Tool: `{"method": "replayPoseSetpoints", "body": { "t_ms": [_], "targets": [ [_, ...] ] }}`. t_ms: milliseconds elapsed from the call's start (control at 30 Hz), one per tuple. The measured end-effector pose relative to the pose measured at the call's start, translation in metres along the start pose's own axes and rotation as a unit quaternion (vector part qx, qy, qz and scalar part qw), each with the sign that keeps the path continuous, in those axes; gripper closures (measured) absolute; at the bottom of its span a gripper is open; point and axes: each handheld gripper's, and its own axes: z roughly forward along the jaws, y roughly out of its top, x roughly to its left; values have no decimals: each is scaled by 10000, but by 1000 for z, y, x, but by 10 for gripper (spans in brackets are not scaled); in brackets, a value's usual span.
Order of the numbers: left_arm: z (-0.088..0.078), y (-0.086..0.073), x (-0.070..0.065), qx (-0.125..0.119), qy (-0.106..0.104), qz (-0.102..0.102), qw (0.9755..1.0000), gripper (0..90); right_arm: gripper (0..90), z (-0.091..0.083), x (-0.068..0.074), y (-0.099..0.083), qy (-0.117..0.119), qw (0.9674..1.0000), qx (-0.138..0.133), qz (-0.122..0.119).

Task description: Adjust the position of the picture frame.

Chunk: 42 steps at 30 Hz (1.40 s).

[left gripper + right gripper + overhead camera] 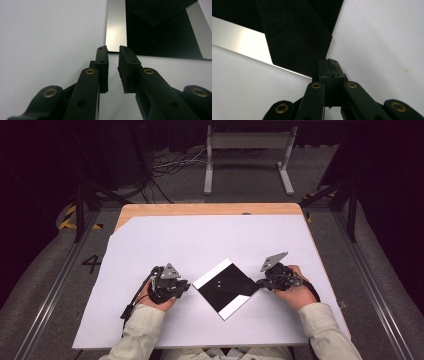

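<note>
Black sheet (227, 289) lies flat near the middle of the white mat (165, 245), turned so its corners point like a diamond, with pale glossy strips along two opposite edges; one strip (116, 25) shows as a reflective band in the left gripper view. A darker folded flap (294, 32) crosses the sheet, and two small holes (148, 14) sit side by side in it. No brand, label or print can be read on the sheet. On the floor left of the table (210, 209), a painted "4" (92, 263) is legible. The left gripper (113, 50) rests on the mat just beside the sheet's left corner, its jaws apart with a narrow gap and nothing between them; the tips reach the edge of the strip, but whether they touch it cannot be told. The right gripper (328, 61) sits at the sheet's right corner, its jaws pressed together; the tip of the flap meets them, yet whether any material is pinched between the pads cannot be told. Each gripper is held in a hand, the left hand (152, 301) and right hand (296, 292) coming in from light sleeves.
</note>
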Motion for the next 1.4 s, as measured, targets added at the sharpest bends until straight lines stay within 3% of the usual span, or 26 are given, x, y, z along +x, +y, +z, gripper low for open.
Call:
{"method": "replayPoseSetpoints", "body": {
  "t_ms": [133,300,567,867,967,1100,1267,1400],
  "targets": [
    [0,0,1,49,22,-43,10000,800,900,-1,9,-5,125,9998,-130,58],
    [-1,-1,4,187,65,-169,9997,858,900,-4,19,-3,89,9999,72,-83],
    [1,-1,6,314,110,-323,9989,895,900,-5,20,-5,260,9995,59,-155],
    [17,2,9,550,76,-587,9967,900,900,-17,20,-5,7,9998,-203,-72],
    [23,7,5,619,212,-478,9967,900,900,-21,19,-7,-59,9997,-242,-33],
    [27,11,6,609,258,-557,9963,900,900,-25,19,-11,-112,9995,-276,36],
    [31,17,5,633,348,-476,9962,900,900,-26,20,-15,-147,9995,-274,77],
    [38,21,9,525,412,-524,9964,900,900,-29,22,-19,-159,9994,-271,116]
  ]
}}
